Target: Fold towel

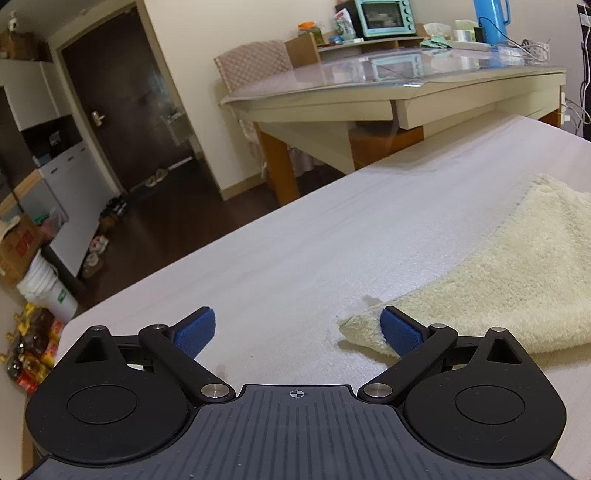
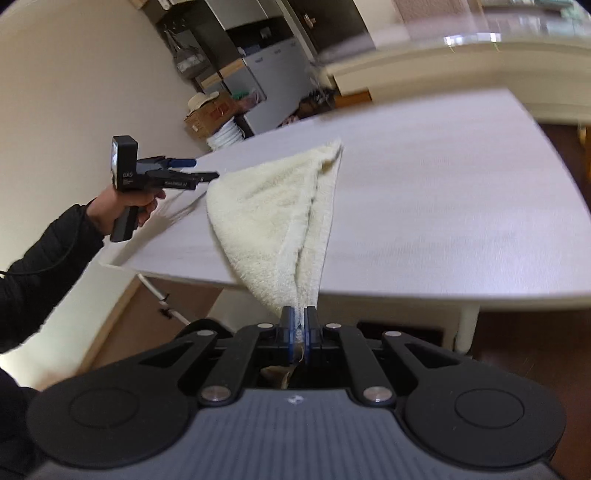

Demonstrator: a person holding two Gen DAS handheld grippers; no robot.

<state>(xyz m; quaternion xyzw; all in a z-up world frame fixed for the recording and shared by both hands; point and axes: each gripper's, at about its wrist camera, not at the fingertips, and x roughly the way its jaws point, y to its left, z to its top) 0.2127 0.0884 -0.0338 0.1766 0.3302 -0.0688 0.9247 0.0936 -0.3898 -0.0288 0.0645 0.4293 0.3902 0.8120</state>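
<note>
A cream terry towel (image 2: 273,206) lies on the white table (image 2: 443,192), one end pulled past the near edge. My right gripper (image 2: 299,325) is shut on that end and holds it taut off the table. My left gripper (image 1: 297,328) is open and empty just above the table, its right fingertip (image 1: 397,325) beside the towel's (image 1: 509,273) near corner. In the right wrist view the left gripper (image 2: 201,170) is at the towel's left edge, held in a hand.
A beige dining table (image 1: 369,99) with a teal oven (image 1: 384,18), a blue jug (image 1: 491,18) and clutter stands beyond the white table. A chair (image 1: 255,62), a dark door (image 1: 122,99), a cardboard box (image 1: 18,251), a white bucket (image 1: 48,288) and bottles (image 1: 29,350) are at the left.
</note>
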